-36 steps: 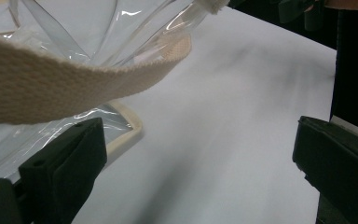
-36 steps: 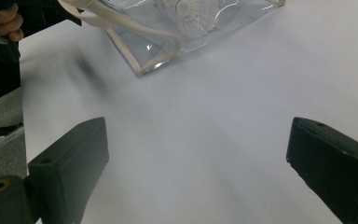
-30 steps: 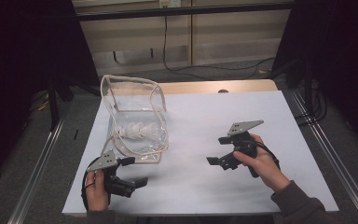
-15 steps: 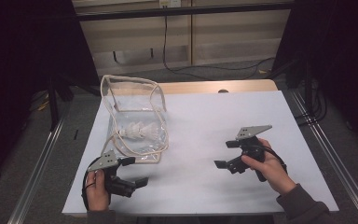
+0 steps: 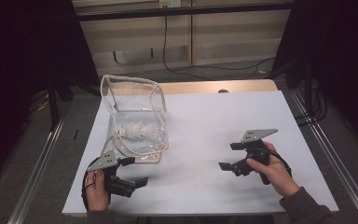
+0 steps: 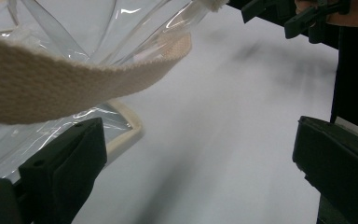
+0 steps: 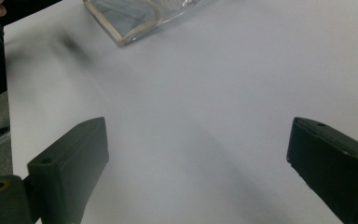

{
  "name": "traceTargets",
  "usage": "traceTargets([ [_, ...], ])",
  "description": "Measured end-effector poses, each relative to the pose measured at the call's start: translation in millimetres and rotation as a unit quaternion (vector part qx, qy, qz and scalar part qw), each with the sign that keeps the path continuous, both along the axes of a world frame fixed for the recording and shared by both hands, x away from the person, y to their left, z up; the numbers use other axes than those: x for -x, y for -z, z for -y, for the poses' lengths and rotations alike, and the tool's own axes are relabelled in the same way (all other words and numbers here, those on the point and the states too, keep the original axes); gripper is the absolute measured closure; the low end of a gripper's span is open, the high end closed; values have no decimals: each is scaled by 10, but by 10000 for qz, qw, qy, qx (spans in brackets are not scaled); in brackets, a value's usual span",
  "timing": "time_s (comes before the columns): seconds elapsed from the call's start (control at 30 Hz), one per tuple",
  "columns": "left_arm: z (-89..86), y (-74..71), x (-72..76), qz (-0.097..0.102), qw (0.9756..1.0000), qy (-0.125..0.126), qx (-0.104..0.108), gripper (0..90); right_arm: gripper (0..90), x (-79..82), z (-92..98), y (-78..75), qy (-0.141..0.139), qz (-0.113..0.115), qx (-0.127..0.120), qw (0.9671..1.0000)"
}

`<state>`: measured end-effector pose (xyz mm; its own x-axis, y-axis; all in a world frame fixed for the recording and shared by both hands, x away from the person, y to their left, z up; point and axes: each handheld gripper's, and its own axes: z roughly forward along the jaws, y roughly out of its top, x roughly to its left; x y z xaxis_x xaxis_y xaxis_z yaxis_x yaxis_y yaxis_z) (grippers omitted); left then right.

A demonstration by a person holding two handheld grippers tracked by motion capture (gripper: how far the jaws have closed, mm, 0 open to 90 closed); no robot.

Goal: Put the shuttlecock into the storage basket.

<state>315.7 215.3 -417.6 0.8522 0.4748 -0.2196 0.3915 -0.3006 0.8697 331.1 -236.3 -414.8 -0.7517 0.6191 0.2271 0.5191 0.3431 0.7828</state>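
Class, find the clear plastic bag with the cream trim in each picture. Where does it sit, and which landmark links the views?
High view: clear bag stands left of centre on the white table.
Left gripper view: upper left, strap across it.
Right gripper view: top edge, one corner.
Shared landmark: its cream trim.

Bare white table (image 5: 205,126) lay open between the 2 grippers, nothing standing across its middle or far right. The clear bag (image 5: 135,116) blocked the left half, its webbing strap (image 6: 74,79) hanging just ahead of the left gripper (image 5: 133,172). The right gripper (image 5: 230,156), jaws wide, faced an unobstructed stretch toward the bag's corner.
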Motion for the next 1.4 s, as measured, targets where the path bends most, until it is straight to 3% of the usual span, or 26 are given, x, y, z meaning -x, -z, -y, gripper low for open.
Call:
traceTargets([
  [0.97, 18, 3, -3, -8, 10000, 16, -51, 29, 48, 137, 275, 180, 255, 14, 38, 9997],
  [1.4, 31, 4, -4, -5, 10000, 25, -71, 29, 48, 189, 303, 248, 234, 58, 87, 9997],
])
